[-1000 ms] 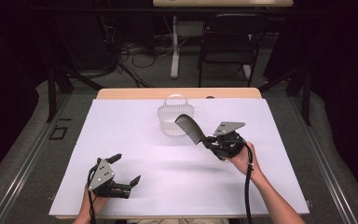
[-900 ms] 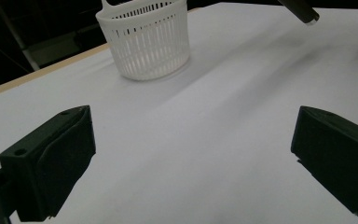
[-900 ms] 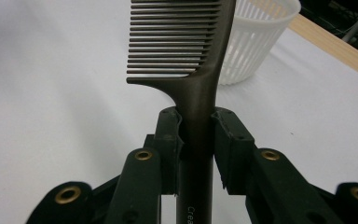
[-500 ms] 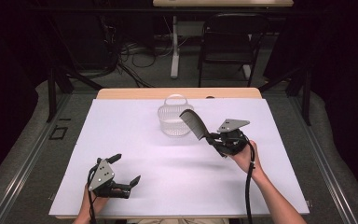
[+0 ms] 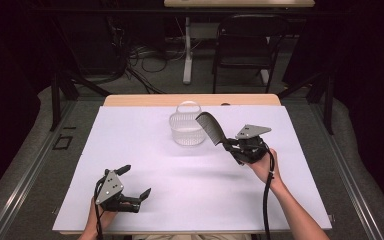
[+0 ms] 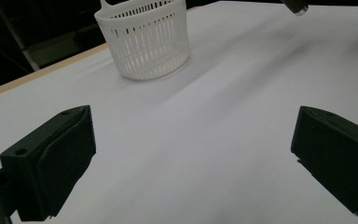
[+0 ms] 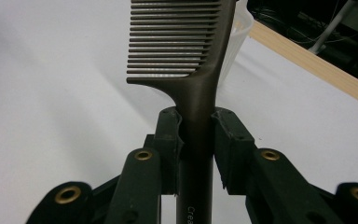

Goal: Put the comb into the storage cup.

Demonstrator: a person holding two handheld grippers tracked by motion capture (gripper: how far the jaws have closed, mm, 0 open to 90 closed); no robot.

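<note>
A white sheet covers my table, with a white slotted basket standing near its far edge. My left gripper rests low at the near left corner, jaws spread wide around nothing. My right gripper clamps the handle of a dark wide-tooth comb, lifted just beside the basket, teeth end angled toward its rim.

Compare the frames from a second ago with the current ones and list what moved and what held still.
The right gripper has carried the comb slightly toward the far side of the table and to the right, its toothed end staying beside the white basket. Its jaws stay clamped on the comb's handle. The left gripper stays open and empty in the same spot near the front edge. The basket has not moved on the white table.
</note>
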